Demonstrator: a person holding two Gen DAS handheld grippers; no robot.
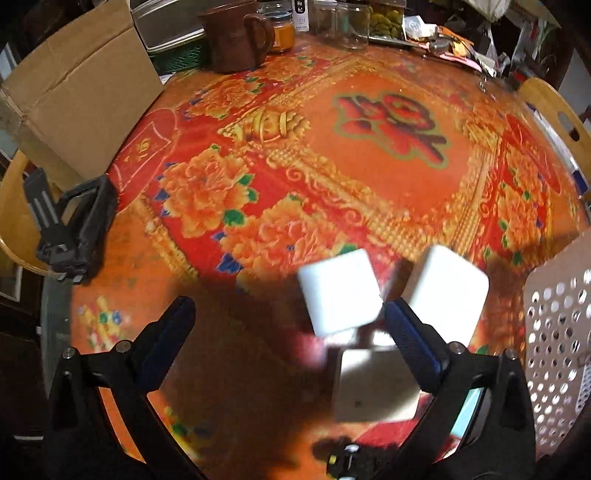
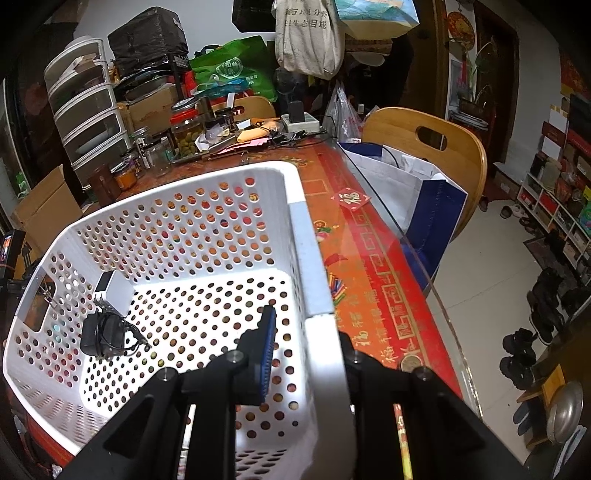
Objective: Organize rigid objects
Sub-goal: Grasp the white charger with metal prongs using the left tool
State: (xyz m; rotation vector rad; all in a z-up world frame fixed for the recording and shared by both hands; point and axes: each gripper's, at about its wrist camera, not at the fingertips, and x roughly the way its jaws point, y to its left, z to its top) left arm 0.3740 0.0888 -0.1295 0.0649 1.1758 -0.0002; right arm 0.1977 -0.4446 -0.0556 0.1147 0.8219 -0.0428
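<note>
In the left wrist view my left gripper [image 1: 291, 332] hangs over the red patterned tablecloth [image 1: 369, 177] with its jaws spread wide and nothing pressed between them. Three blurred white blocks lie ahead of it: one [image 1: 340, 291] between the fingers near the right one, a second [image 1: 447, 291] beyond the right finger, a third [image 1: 373, 384] partly behind that finger. My right gripper [image 2: 314, 350] is shut on the side wall of the white perforated basket [image 2: 306, 258]. Inside the basket lie a white charger [image 2: 112, 291] and a black adapter with its cable [image 2: 103, 336].
The basket's wall [image 1: 557, 350] stands at the right edge of the left wrist view. A black stand [image 1: 74, 229] and a cardboard box [image 1: 81, 92] sit at the left, a brown mug [image 1: 236, 37] and jars [image 1: 354, 22] at the back. A wooden chair [image 2: 424, 147] flanks the table.
</note>
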